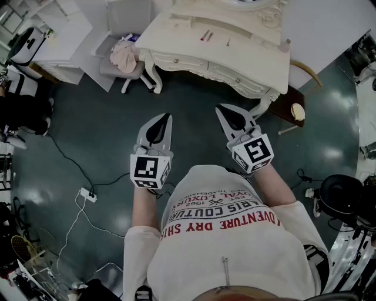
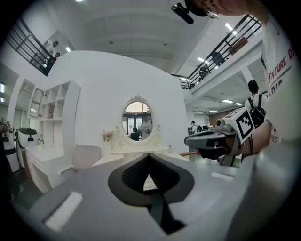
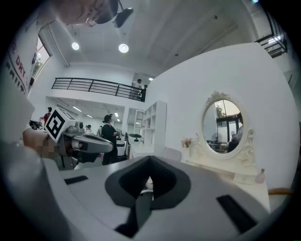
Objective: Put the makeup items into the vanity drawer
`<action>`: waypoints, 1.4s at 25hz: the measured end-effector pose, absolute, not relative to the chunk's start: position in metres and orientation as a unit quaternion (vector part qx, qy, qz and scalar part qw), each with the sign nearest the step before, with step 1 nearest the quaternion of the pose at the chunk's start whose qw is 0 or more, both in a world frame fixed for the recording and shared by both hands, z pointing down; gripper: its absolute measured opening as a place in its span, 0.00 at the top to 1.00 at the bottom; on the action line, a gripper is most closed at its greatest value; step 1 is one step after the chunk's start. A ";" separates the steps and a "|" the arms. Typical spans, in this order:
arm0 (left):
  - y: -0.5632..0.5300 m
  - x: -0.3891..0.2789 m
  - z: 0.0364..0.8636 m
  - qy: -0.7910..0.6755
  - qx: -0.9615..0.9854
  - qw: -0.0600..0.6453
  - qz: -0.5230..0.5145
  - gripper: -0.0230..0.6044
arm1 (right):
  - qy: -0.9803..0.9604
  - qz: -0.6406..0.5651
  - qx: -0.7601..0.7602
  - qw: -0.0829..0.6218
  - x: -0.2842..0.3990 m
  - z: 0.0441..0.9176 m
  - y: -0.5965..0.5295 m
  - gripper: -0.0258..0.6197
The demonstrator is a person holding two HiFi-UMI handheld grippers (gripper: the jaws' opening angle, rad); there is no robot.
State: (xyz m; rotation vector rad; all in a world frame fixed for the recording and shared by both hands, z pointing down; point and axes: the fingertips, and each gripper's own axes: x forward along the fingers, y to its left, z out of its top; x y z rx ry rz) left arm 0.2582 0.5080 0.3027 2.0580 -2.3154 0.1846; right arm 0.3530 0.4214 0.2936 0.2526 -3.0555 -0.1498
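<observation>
The left gripper point(image 1: 168, 118) and the right gripper point(image 1: 219, 109) are held out side by side in front of the person's chest, roughly level and well short of the furniture. Each has its two jaws brought fully together, tips meeting, and nothing is caught between them; each gripper's own view shows only the room through the gap behind the tips. Seen from the head, the white vanity table point(image 1: 176, 44) stands across the dark green floor point(image 1: 106, 135) at 12 to 1 o'clock, its oval mirror point(image 2: 138, 118) upright at the back. The makeup items point(image 1: 206, 36) lie on the tabletop, well apart from both grippers: a couple of thin reddish sticks near the middle, one more thin piece point(image 1: 228, 42) just to their right, and a small bottle point(image 1: 286, 44) near the right end. The vanity drawer point(image 1: 176, 61) fronts under the top sit flush with the frame, with small knobs showing. A grey chair point(image 1: 134, 14) with a pale pink cloth point(image 1: 123, 57) on its seat stands at 11 o'clock, tucked beside the left end of the vanity. A dark brown side table point(image 1: 285, 106) is at 2 o'clock by the vanity's right leg. A white power strip point(image 1: 88, 194) with trailing cables lies on the floor at 9 o'clock.
</observation>
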 end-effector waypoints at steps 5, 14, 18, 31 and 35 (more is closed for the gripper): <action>0.506 0.260 0.303 -0.747 0.663 0.019 0.053 0.95 | -0.995 -0.046 0.080 0.038 0.353 0.295 0.418 0.95; 0.515 0.253 0.298 -0.749 0.661 0.011 0.038 0.95 | -0.995 -0.043 0.081 0.038 0.346 0.297 0.423 0.95; 0.520 0.249 0.303 -0.749 0.662 0.013 0.039 0.95 | -0.995 -0.033 0.090 0.037 0.344 0.302 0.423 0.95; 0.502 0.218 0.330 -0.757 0.651 0.042 0.041 0.95 | -0.993 0.007 0.087 0.077 0.311 0.333 0.384 0.66; 0.468 0.197 0.342 -0.763 0.643 0.051 0.047 0.95 | -0.993 0.010 0.077 0.090 0.288 0.349 0.345 0.66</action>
